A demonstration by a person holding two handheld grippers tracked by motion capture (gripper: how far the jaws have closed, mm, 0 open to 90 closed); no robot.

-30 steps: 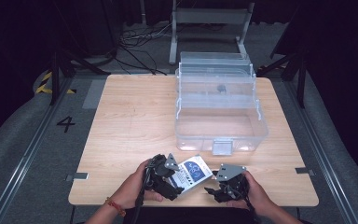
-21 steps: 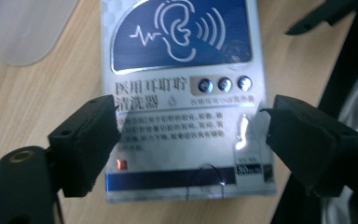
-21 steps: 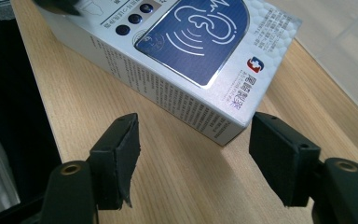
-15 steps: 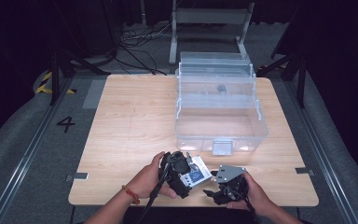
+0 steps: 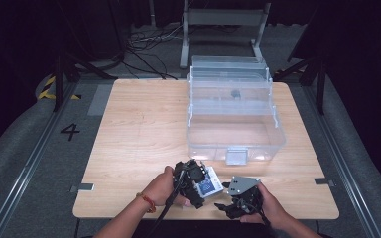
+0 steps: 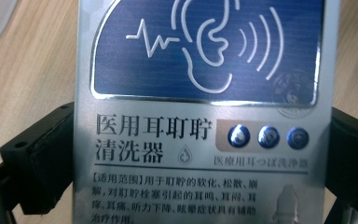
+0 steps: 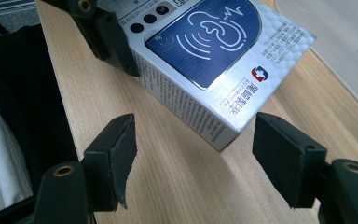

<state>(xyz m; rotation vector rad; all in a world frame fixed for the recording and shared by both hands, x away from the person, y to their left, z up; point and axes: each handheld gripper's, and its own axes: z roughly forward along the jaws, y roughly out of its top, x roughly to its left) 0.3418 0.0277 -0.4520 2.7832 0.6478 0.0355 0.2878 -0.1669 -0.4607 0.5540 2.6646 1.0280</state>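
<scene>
My left gripper [image 5: 194,181] has just opened astride the box [image 6: 205,112], now nearer; my right gripper [image 7: 205,161] gapes empty, showing the box's corner.

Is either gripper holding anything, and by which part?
Nothing yet. The left gripper, jaws just opening, straddles the box across its long sides; the right gripper is open near its corner.

1. We see a table [image 5: 144,134] of pale wood, smooth and matt, with fine grain.
2. The box [image 7: 205,60] looks like cardboard with a silvery, slightly shiny finish; its blue panel is glossy.
3. The container [image 5: 233,116] is clear, smooth plastic.
4. The right gripper [image 7: 193,163] has matt black pads [image 7: 121,149], rubbery in look.
5. The left gripper [image 6: 191,154] has the same matt black pads.
</scene>
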